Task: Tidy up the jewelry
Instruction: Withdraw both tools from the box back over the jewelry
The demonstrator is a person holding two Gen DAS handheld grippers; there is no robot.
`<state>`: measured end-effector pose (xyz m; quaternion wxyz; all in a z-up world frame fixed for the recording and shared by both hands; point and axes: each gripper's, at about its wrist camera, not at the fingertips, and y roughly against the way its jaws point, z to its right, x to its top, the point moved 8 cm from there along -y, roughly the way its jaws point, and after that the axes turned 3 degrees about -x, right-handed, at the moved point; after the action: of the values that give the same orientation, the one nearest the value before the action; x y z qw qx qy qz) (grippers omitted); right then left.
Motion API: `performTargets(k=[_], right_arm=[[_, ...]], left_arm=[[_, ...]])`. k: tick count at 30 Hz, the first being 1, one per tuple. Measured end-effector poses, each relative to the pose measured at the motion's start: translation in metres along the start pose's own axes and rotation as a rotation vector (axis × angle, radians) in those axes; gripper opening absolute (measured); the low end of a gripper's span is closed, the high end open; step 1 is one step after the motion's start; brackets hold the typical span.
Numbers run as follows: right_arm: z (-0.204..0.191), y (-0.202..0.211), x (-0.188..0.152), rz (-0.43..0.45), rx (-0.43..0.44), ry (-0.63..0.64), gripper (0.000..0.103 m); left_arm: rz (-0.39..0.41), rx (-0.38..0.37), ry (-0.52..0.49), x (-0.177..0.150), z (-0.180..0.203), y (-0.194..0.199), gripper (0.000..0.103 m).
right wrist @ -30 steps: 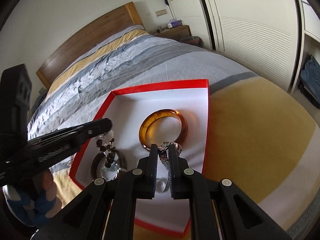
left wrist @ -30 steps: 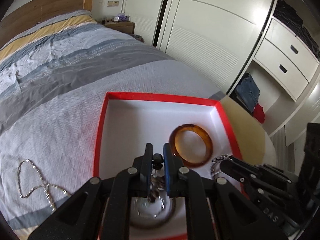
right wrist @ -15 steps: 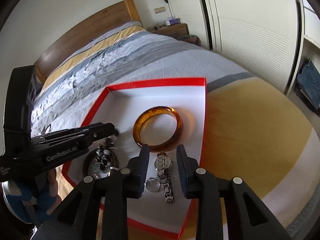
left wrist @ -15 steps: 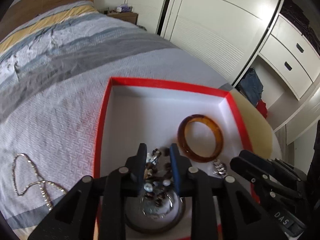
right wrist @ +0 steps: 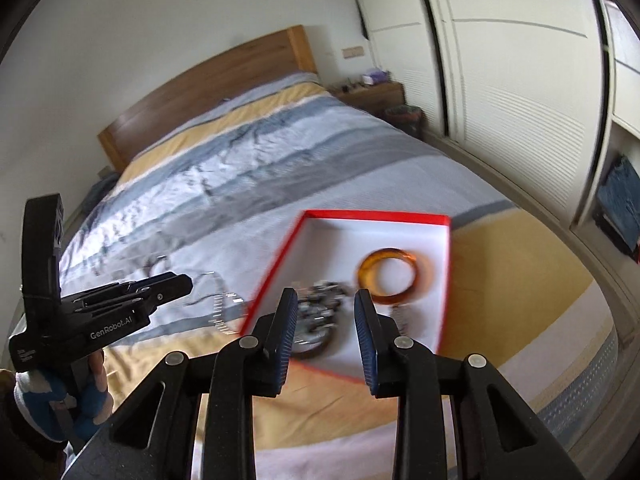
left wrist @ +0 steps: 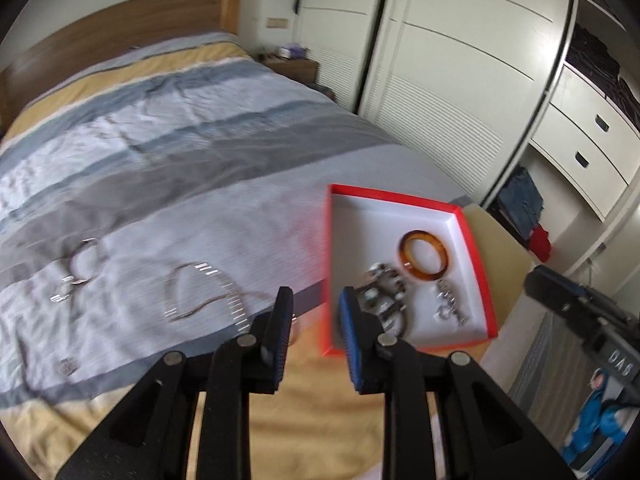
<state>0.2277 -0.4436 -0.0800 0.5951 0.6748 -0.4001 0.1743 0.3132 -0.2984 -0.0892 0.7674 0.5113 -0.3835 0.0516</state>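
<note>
A red box with a white inside [left wrist: 472, 240] [right wrist: 440, 220] lies on the bed. In it are an amber bangle [left wrist: 424, 256] [right wrist: 394, 280], a beaded bracelet on a dark ring [left wrist: 382, 300] [right wrist: 320, 304] and a silver watch [left wrist: 450, 306]. My left gripper [left wrist: 316, 320] is open and empty, above the box's near left corner. My right gripper [right wrist: 326, 320] is open and empty, raised over the box's near edge. A silver chain necklace [left wrist: 200, 296] [right wrist: 218, 308] and a second chain [left wrist: 80, 264] lie on the bedspread left of the box.
The bed has a striped grey, blue and yellow cover [left wrist: 160, 140] and a wooden headboard [right wrist: 208, 92]. White wardrobe doors [left wrist: 460, 80] and drawers [left wrist: 588, 148] stand to the right. A nightstand [right wrist: 376, 94] is at the far end.
Both grippers opened, let go of the beaded bracelet and the watch in the box, then lifted back. The left one swung left toward the necklaces.
</note>
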Motion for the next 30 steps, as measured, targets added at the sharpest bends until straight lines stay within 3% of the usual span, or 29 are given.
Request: performTargets(k=[8,16,21,30], right_arm=[[-0.066,0.044,-0.013,0.021,0.091,0.03,0.031],[-0.136,0.041,-0.033,-0.009,0.173,0.073,0.031],[-0.167,0.033,-0.041,-0.029,0.198,0.111,0.031],[-0.194,0.001,-0.049,-0.076,0.221,0.142,0.031]], left_arm=[[0.034,0.126,0.058,-0.042,-0.078,0.093,0.023],[0.049,0.245,0.14,-0.089,-0.17,0.162,0.023],[0.04,0.268,0.195,-0.112,-0.207,0.17,0.023],[0.008,0.27,0.257,-0.134,-0.247,0.151,0.023]])
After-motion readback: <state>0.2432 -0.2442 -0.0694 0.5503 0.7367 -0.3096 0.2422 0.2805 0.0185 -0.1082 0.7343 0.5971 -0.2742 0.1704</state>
